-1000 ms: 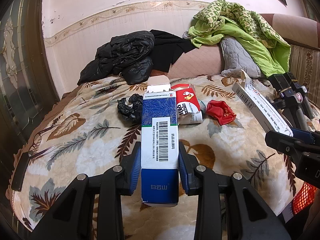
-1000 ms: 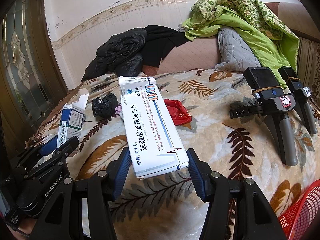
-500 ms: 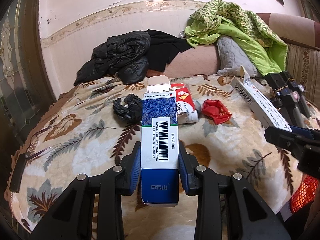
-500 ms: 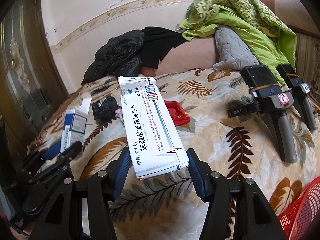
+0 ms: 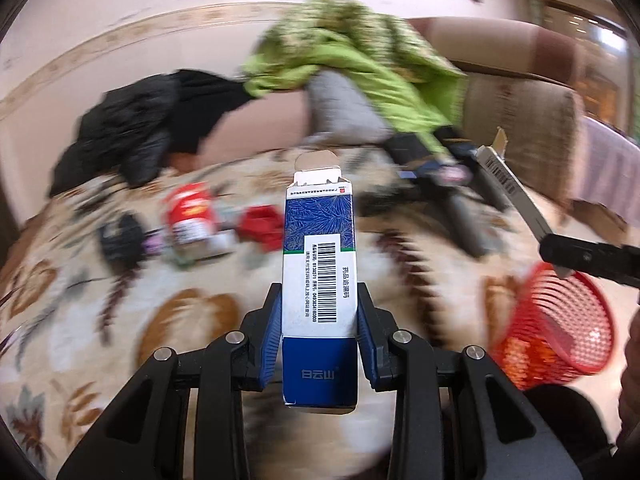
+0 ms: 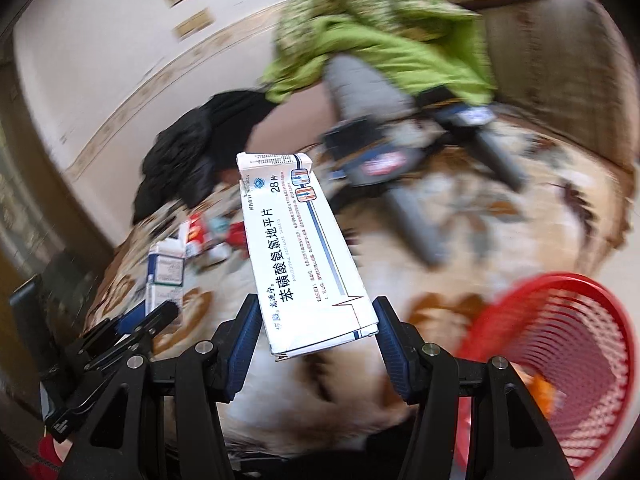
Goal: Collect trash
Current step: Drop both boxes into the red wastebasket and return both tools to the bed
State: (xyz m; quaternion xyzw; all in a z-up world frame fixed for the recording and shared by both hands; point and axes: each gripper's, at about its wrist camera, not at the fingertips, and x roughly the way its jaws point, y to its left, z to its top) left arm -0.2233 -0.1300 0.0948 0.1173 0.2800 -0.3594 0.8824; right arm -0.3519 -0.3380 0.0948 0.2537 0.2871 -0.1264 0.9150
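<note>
My left gripper point(image 5: 318, 336) is shut on a blue and white medicine box point(image 5: 319, 264) with a barcode, held above the bed. My right gripper point(image 6: 316, 336) is shut on a long white medicine box point(image 6: 298, 256) with Chinese print. A red mesh basket point(image 5: 560, 320) sits low at the right; it also shows in the right wrist view point(image 6: 560, 360). A red and white packet point(image 5: 188, 220), a red wrapper point(image 5: 262, 226) and a black bag point(image 5: 120, 236) lie on the leaf-patterned blanket point(image 5: 80, 320). Both views are blurred.
Two spare grippers point(image 6: 400, 184) lie on the bed's right side. Black jackets point(image 5: 132, 144) and a green quilt point(image 5: 360, 60) are piled against the wall and brown headboard point(image 6: 560, 72). The other gripper point(image 5: 588, 258) shows at the right edge.
Both grippers have swung to the right with their boxes held. The red basket has come much further into both views. The trash on the bed now lies to the left.
</note>
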